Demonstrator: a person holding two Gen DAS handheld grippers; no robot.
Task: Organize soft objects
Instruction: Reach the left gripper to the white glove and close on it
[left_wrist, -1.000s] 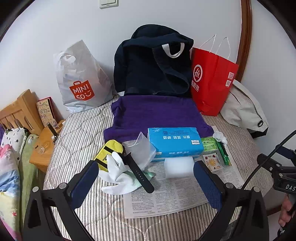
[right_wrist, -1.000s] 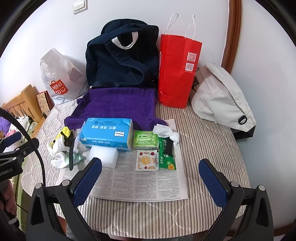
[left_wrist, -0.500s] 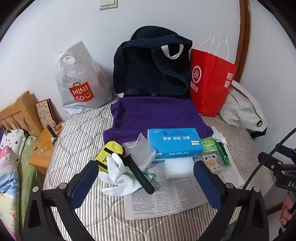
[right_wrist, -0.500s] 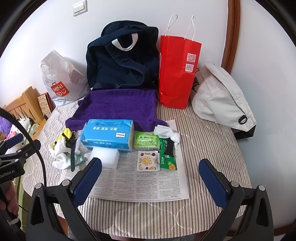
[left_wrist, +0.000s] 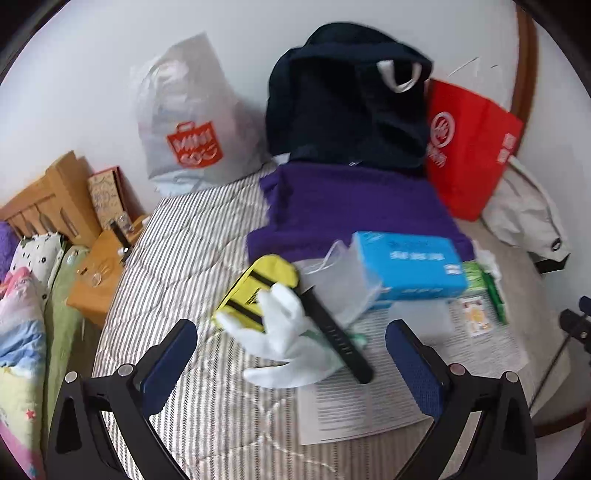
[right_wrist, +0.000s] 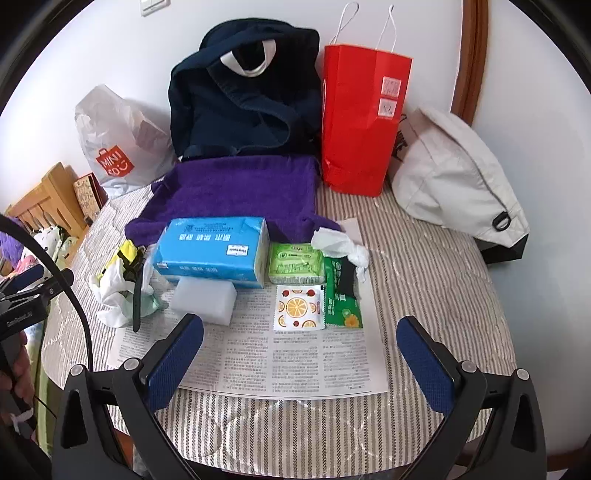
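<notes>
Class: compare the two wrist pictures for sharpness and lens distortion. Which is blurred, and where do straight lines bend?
Left wrist view: motion-smeared, the blue tissue box lettering unreadable. Right wrist view: crisp, the printed newspaper sheet sharp; the brown wooden frame bows with fisheye curvature. Both: dark corners, soft even light.

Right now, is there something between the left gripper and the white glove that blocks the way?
Nothing visible stands between the open left gripper and the white glove. However, a black strap lies across the glove's right side, so a grasp there may catch it.
</notes>
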